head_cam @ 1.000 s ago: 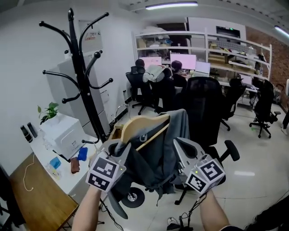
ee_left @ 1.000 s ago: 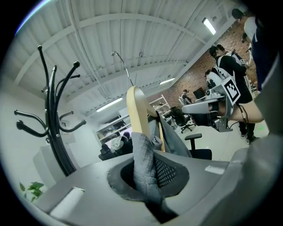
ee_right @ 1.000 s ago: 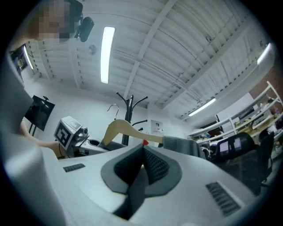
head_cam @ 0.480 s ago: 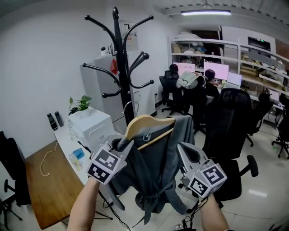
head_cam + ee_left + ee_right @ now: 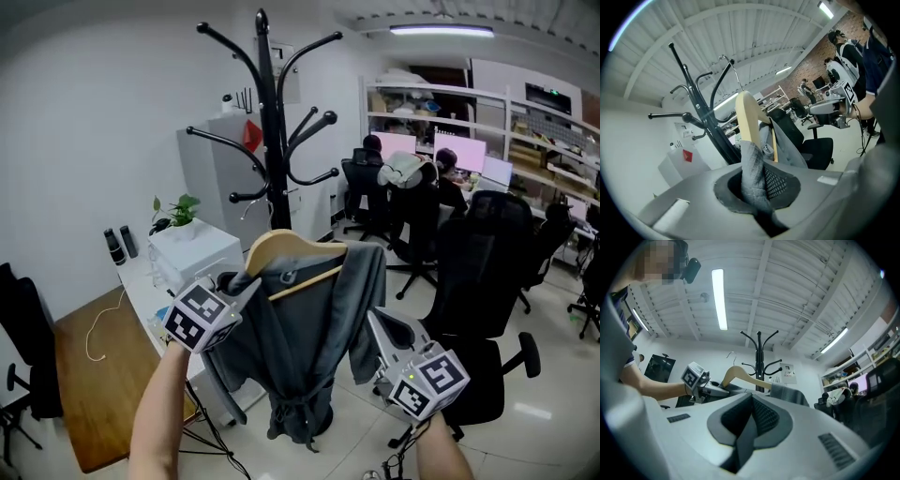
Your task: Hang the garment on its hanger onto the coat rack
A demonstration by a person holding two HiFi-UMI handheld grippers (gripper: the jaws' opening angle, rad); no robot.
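A grey garment (image 5: 305, 337) hangs on a wooden hanger (image 5: 286, 253) in front of me. My left gripper (image 5: 246, 284) is shut on the garment's left shoulder; in the left gripper view grey cloth (image 5: 752, 173) is pinched between the jaws, with the hanger (image 5: 746, 117) and its wire hook (image 5: 729, 61) rising beyond. My right gripper (image 5: 367, 323) is beside the garment's lower right edge, and its jaws (image 5: 749, 420) are shut with nothing between them. The black coat rack (image 5: 267, 141) stands just behind the hanger. From the right gripper view, the rack (image 5: 759, 357) rises behind the hanger (image 5: 740, 375).
A white cabinet with a plant (image 5: 192, 248) and a wooden desk (image 5: 94, 375) stand at left below the rack. A grey locker (image 5: 220, 187) is behind the rack. Black office chairs (image 5: 483, 272) and seated people at monitors (image 5: 412, 173) fill the right.
The coat rack has come nearer and more to the middle of the head view. My left gripper has carried the hanger and garment up and toward it; the right gripper trails lower at the garment's right.
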